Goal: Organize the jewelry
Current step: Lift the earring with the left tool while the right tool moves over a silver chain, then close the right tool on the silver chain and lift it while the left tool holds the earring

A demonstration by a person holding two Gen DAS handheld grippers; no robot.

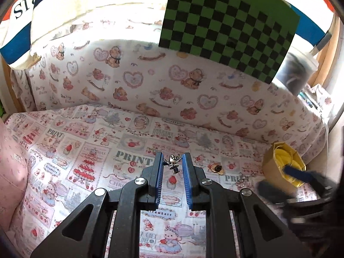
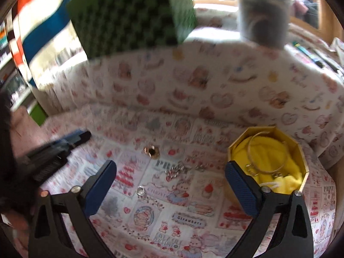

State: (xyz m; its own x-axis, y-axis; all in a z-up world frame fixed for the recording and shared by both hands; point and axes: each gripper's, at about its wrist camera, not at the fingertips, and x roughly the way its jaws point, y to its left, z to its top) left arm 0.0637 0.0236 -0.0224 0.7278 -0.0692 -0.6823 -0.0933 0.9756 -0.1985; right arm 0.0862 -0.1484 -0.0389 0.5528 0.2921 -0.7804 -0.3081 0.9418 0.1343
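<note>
Jewelry strewn over a printed cloth [image 1: 86, 150] of strawberries, cakes and rabbits, seen from both wrist views

Left gripper [image 1: 173, 158]: blue pads drawn close, pinched on a small silver charm [image 1: 171, 161] right at the fingertips. Looked spiky and bright, with a tiny dark piece dangling under it; too small for finer detail. Held up clear of the cloth, near the middle of the left wrist view. Showed only as a blur at the left edge of the right wrist view.

Right gripper [image 2: 169, 165]: spread wide, nothing pressed between the pads. Hung above the cloth with a silver chain [image 2: 175, 169] lying loose in a crumpled heap beneath the gap, touched by neither finger. Appeared blurred at the right of the left wrist view, just in front of the box.

Elsewhere on the cloth:
- gold round piece [image 2: 152, 151] with a dark centre, beyond the chain, apart from it
- small silver ring [image 2: 140, 191], nearer the camera than the chain, close to the left finger

Gold box [image 2: 301, 157], many-sided, open-topped, stood on the cloth at the right, just behind the right finger. Lined with crumpled yellow fabric [image 2: 277, 165]. Carried a thin gold bangle [image 2: 266, 152] resting on that fabric, with small charms hanging from its near edge.

Green-and-black checkerboard [image 1: 225, 25] propped at the back, above a teddy-bear fabric
</note>
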